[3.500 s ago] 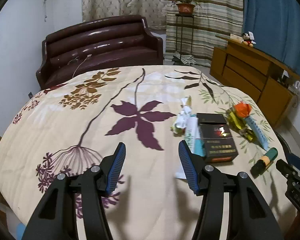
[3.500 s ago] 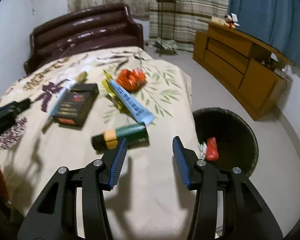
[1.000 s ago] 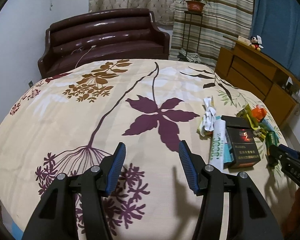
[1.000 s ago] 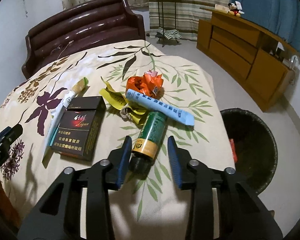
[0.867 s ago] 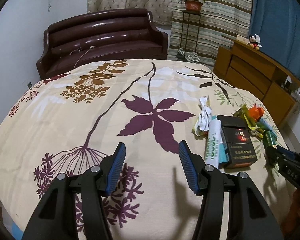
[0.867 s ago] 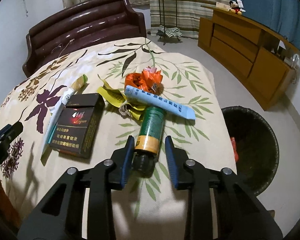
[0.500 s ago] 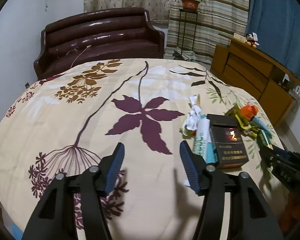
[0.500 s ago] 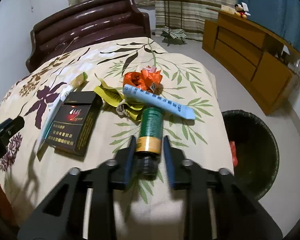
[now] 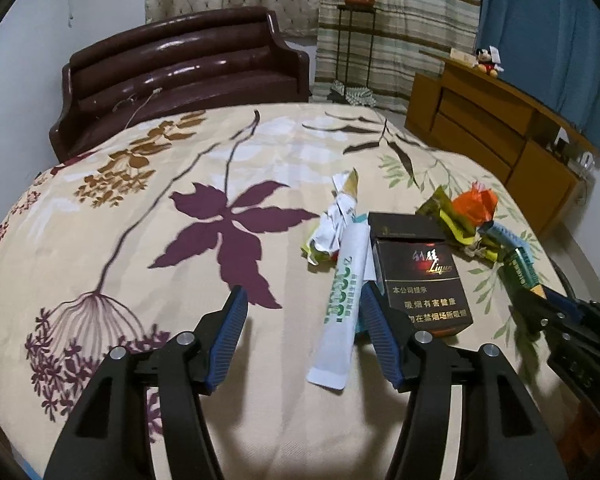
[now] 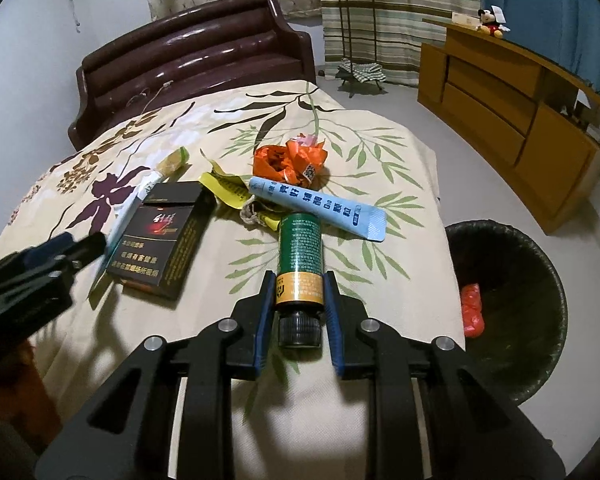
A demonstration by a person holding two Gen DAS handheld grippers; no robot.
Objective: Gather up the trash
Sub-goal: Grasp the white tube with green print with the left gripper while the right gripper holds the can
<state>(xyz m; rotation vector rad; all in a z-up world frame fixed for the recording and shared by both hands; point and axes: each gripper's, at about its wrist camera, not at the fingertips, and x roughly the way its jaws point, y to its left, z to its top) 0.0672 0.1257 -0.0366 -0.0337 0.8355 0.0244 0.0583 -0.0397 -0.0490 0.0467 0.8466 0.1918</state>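
Note:
Trash lies on the flowered bedspread (image 9: 148,240). My right gripper (image 10: 299,280) is shut on a green bottle with a gold band and black cap (image 10: 300,256), which lies on the cloth; it also shows in the left wrist view (image 9: 523,270). My left gripper (image 9: 302,306) is open and empty above a white sachet (image 9: 342,304). Beside it lie a dark cigarette box (image 9: 420,272), a crumpled white wrapper (image 9: 334,220), a yellow wrapper (image 10: 228,190), an orange wrapper (image 10: 290,160) and a blue tube (image 10: 320,206).
A black bin (image 10: 508,312) with a red piece in it stands on the floor right of the bed. A brown sofa (image 9: 180,76), a plant stand (image 9: 354,40) and a wooden sideboard (image 9: 488,132) stand behind.
My right gripper has moved up to the green bottle and closed on it. My left gripper has drifted right, over the white sachet, still open.

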